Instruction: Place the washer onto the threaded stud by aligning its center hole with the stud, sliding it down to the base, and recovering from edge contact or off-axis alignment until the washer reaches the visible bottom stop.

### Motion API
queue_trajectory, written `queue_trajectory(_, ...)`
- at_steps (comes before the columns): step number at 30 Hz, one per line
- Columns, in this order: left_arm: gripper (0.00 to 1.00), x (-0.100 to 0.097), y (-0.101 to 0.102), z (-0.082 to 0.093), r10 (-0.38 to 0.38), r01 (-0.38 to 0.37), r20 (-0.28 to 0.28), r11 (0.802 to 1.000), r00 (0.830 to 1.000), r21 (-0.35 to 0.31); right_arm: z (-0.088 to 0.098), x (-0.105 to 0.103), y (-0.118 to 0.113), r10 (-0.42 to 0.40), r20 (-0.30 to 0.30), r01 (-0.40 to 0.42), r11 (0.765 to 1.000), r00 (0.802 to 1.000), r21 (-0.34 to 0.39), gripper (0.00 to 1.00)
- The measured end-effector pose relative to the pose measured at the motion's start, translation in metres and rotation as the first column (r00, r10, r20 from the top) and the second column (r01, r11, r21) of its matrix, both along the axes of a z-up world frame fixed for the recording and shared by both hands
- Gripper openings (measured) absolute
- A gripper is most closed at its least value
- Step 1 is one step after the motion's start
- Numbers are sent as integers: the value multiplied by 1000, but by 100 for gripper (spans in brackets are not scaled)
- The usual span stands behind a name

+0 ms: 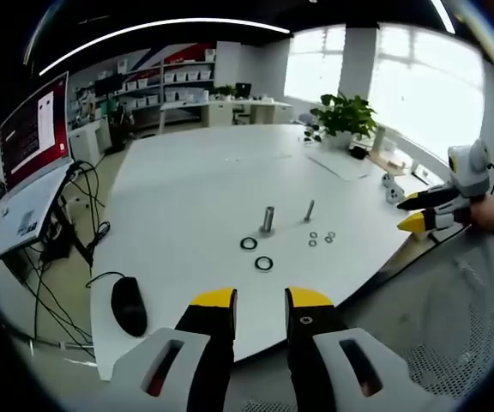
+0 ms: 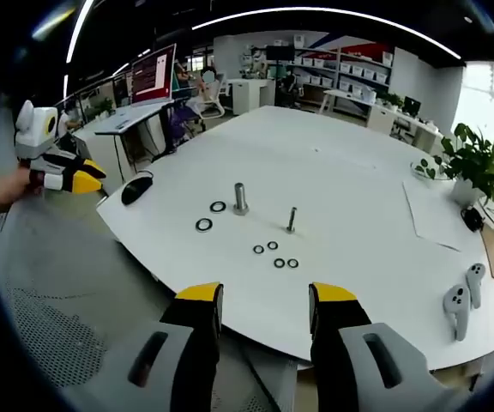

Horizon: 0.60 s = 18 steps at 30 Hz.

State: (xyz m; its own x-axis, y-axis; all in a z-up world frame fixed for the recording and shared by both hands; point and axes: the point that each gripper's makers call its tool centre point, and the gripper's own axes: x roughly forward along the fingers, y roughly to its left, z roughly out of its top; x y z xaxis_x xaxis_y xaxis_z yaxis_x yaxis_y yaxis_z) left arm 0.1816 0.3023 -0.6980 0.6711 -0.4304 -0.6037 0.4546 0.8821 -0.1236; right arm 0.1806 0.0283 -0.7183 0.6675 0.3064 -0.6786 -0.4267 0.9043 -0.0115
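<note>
Grippers [image 2: 264, 300] apart, short of table [image 2: 358, 172]

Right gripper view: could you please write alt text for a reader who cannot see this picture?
The open right gripper hangs before the edge of a white table, holding nothing. On the table stand a thick stud and a thin stud, with two large washers and four small washers lying around them. The left gripper shows at far left near a black mouse.
</note>
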Motion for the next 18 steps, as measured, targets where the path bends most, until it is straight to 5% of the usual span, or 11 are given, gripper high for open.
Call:
queue_trajectory(12,21,-2,-13,6,-37,35,-21,992,999,-122,1,2,-6,-10,13,11,999,1000,-39,41)
queue_trajectory(18,21,-7,-22,8,-86,83,-14,987,996,-136,-12,-3,-7,8,-44,-12,997,999,-81,41)
